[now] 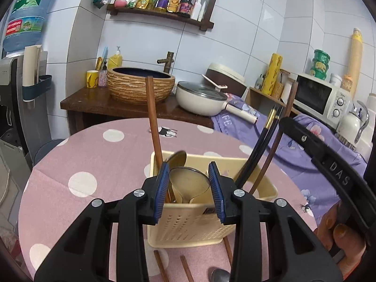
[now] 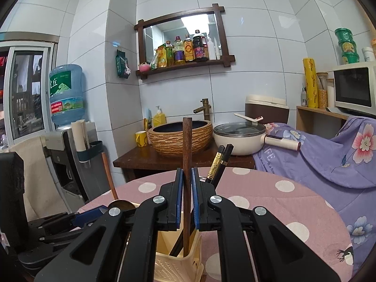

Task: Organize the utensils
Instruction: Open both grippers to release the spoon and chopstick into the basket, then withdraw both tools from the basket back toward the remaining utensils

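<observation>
The tabletop [image 1: 77,155], round under a pink dotted cloth, spreads below both claws and carries the cream perforated utensil holder [image 1: 188,225], which sits directly under and just ahead of the left claw [image 1: 189,188]. That left claw stands wide apart with nothing between its blue pads, straddling the holder's near compartment, where two metal spoons [image 1: 188,181] and a long wooden handle [image 1: 154,122] stand upright. It looks placed to steady the holder, though I cannot tell whether it touches the rim.

The right claw [image 2: 187,199] has its pads drawn close on either side of a brown wooden chopstick [image 2: 187,164], apparently pinching it, the stick nearly upright with its lower end already inside the holder's far-right compartment. Just right of that claw a pair of black chopsticks [image 2: 219,164] leans outward from the same compartment.

The step in hand appears to be seating this chopstick. To do it well, keep the stick vertical and ease it down until the tip meets the holder's floor before letting go, so it does not tip the light holder or knock the black pair.

Beneath the left claw, more brown chopsticks [image 1: 162,266] and a spoon [image 1: 219,276] lie on the cloth, awaiting their turn.
</observation>
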